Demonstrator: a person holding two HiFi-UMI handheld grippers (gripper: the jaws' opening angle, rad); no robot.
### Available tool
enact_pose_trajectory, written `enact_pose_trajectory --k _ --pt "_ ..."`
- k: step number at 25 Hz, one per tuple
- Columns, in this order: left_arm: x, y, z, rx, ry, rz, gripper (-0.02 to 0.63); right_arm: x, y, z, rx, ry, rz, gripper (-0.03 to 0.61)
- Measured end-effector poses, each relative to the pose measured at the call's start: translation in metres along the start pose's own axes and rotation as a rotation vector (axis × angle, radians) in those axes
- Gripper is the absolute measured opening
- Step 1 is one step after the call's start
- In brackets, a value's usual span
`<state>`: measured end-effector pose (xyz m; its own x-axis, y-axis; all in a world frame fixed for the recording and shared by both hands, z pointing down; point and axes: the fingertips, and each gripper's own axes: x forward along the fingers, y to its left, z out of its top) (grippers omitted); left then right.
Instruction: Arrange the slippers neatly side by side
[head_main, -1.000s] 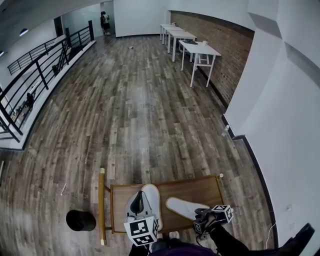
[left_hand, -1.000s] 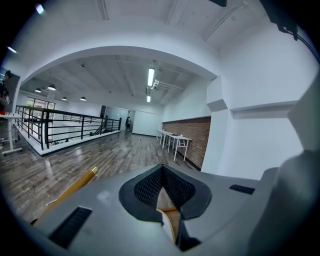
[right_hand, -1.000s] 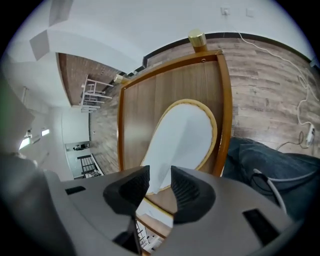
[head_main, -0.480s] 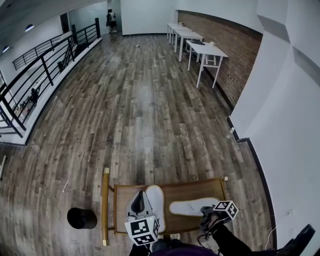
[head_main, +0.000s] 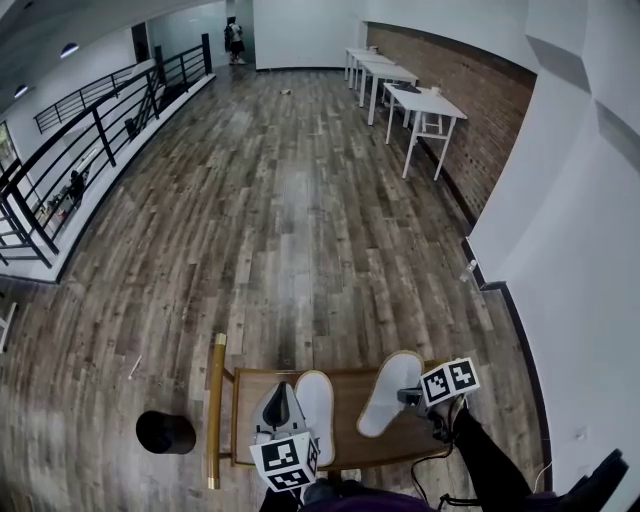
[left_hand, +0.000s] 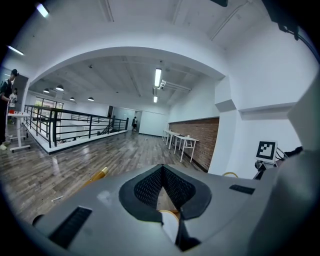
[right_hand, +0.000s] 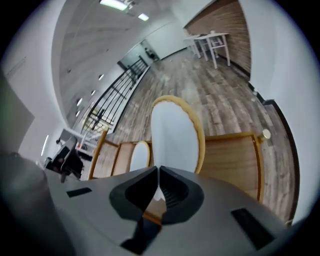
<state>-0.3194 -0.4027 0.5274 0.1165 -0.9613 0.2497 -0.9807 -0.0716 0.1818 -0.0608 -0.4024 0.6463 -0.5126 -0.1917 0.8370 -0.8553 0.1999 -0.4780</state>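
The right gripper has jaws that have just closed and now grip the right slipper, toe toward 1 o'clock over the desk. At its 9 o'clock, the left gripper has its jaws clamped on the left slipper.

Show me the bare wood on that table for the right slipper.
Bare strip between left slipper and right slipper; wider patch from the right slipper to the table's right rim. Left end crowded by the left gripper.

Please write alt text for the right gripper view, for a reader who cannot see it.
The right gripper, its jaws just closed, holds a white slipper by one end above a wooden chair. A second slipper lies on the seat at picture left; wooden floor stretches behind.
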Motion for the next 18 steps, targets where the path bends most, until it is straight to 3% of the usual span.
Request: enact_pose_trajectory --k 3,9,18 --pt "-0.001 0.004 -0.001 -0.003 0.001 0.013 -0.011 0.009 0.023 -0.008 -0.102 0.163 0.073 0.011" --pt "-0.002 0.010 -0.003 0.000 0.007 0.039 -0.011 0.045 0.037 -0.036 -0.160 0.377 0.133 0.011" --pt "0.001 0.023 -0.006 0.007 0.025 0.067 -0.011 0.095 0.030 -0.031 -0.220 0.504 0.077 0.011"
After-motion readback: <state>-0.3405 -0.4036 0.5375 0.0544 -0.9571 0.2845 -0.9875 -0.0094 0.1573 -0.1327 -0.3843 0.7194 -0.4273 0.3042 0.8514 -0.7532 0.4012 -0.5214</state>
